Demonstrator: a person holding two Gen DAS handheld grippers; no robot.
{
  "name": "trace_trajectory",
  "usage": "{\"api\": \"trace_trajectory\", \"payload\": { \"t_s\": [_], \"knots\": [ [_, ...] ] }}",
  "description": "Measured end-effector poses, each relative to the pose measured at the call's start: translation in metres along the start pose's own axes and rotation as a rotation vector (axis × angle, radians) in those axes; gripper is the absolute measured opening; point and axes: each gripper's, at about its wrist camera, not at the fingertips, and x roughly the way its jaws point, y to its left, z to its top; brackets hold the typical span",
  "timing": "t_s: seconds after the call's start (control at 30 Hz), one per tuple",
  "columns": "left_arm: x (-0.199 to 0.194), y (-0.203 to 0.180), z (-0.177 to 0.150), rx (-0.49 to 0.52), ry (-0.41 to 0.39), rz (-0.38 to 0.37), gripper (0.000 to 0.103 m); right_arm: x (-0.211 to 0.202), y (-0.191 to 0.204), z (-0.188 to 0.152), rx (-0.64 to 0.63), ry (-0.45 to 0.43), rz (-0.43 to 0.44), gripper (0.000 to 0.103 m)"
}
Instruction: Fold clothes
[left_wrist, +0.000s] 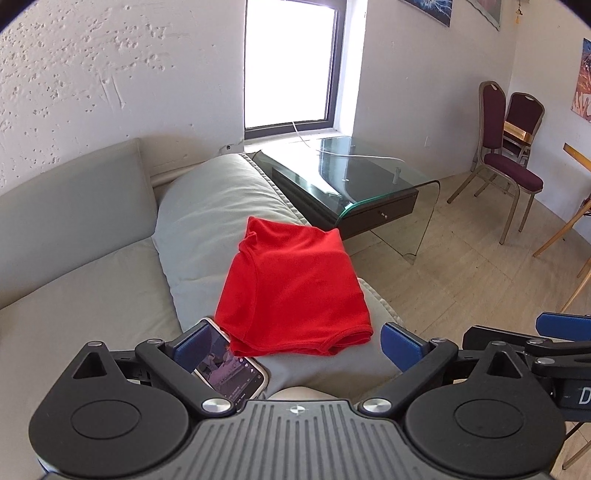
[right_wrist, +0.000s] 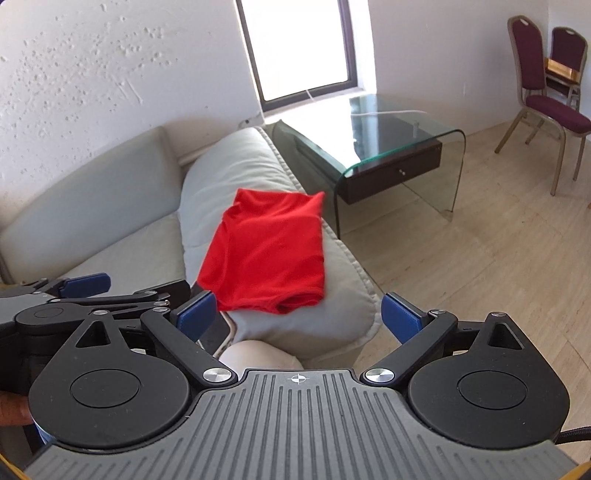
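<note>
One red shirt (left_wrist: 295, 288) lies folded on the grey cushion (left_wrist: 207, 206) of a sofa (left_wrist: 74, 206), its long side running away toward the window (left_wrist: 291, 62), with the folded hem nearest the grippers. One phone (left_wrist: 229, 365) sits just beside its near corner. Two chairs (left_wrist: 506, 162) stand by the far wall, beyond one glass table (left_wrist: 369, 173). The left gripper (left_wrist: 295, 347) and right gripper (right_wrist: 295, 317) both hover short of the shirt, jaws spread wide, holding nothing.

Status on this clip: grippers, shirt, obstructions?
Left gripper open, empty. Right gripper open, empty. Red shirt folded on sofa arm. Phone beside shirt.
</note>
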Motion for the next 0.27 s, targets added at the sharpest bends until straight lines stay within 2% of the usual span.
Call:
{"api": "trace_trajectory", "payload": {
  "t_s": [0.27],
  "knots": [
    [0.0066, 0.0045, -0.0025, -0.013, 0.016, -0.006, 0.098, 0.0061, 0.0027, -0.0015, 0.003, 0.011, -0.007, 0.097]
  ]
}}
